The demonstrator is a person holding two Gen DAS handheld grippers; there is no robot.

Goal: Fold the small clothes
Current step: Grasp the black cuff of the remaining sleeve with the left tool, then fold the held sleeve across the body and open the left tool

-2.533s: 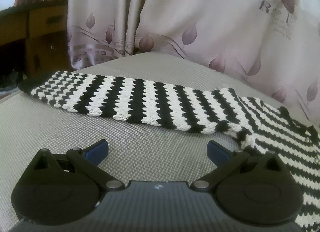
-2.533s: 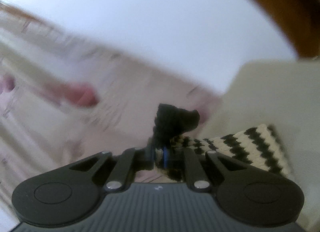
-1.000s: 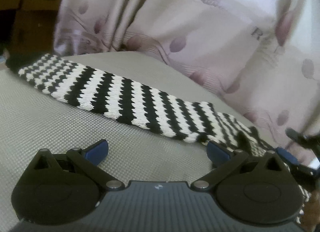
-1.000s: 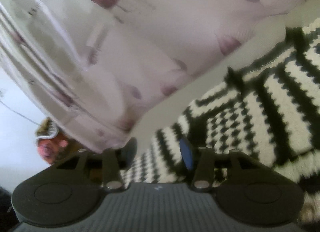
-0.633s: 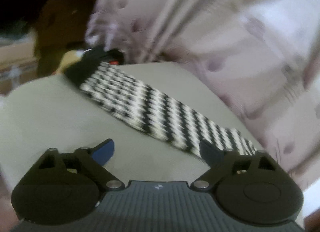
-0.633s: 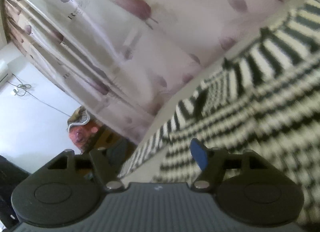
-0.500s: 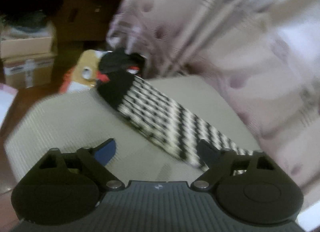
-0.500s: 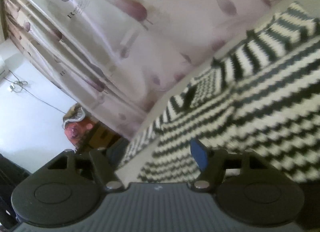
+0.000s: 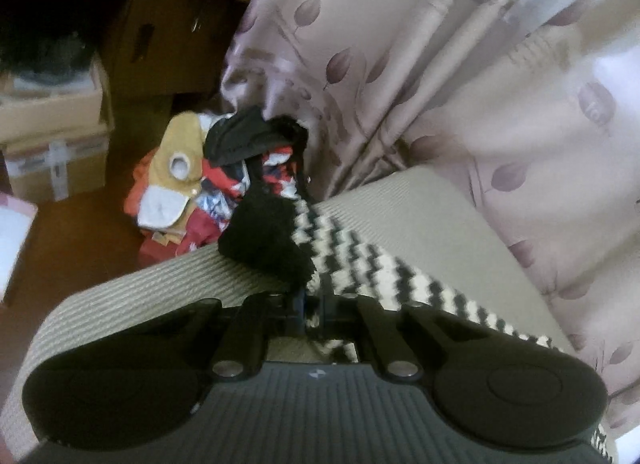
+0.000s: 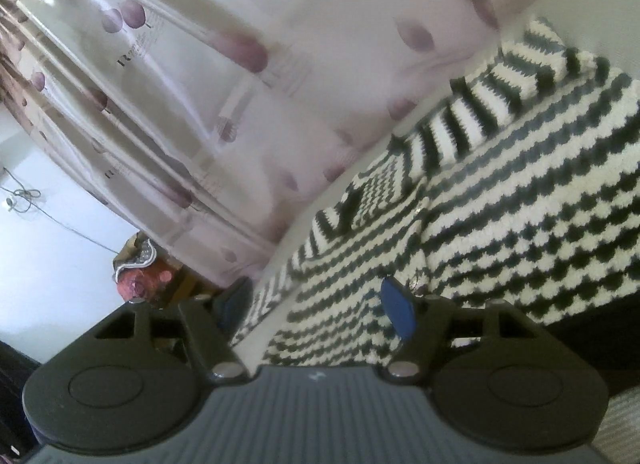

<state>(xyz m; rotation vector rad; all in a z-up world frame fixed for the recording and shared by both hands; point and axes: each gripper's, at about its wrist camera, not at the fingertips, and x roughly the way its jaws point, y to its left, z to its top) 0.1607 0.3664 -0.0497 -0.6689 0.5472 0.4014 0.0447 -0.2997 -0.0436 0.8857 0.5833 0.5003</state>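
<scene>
Sweater (image 10: pixel 520 200) spread on the table (image 9: pixel 432 216), its sleeve (image 9: pixel 360 260) running to the table's far edge, curtain (image 9: pixel 460 84) behind, clothes pile (image 9: pixel 208 188) on the floor beyond, cardboard boxes (image 9: pixel 56 136) further left

Printed lettering is seen on the curtain (image 10: pixel 248 76) in the right wrist view: a capital "R" near the top edge, and lower down a slanted word starting "R", its remaining letters too blurred to be read. On the cardboard boxes (image 9: pixel 56 132) in the left wrist view, nothing legible is made out.
</scene>
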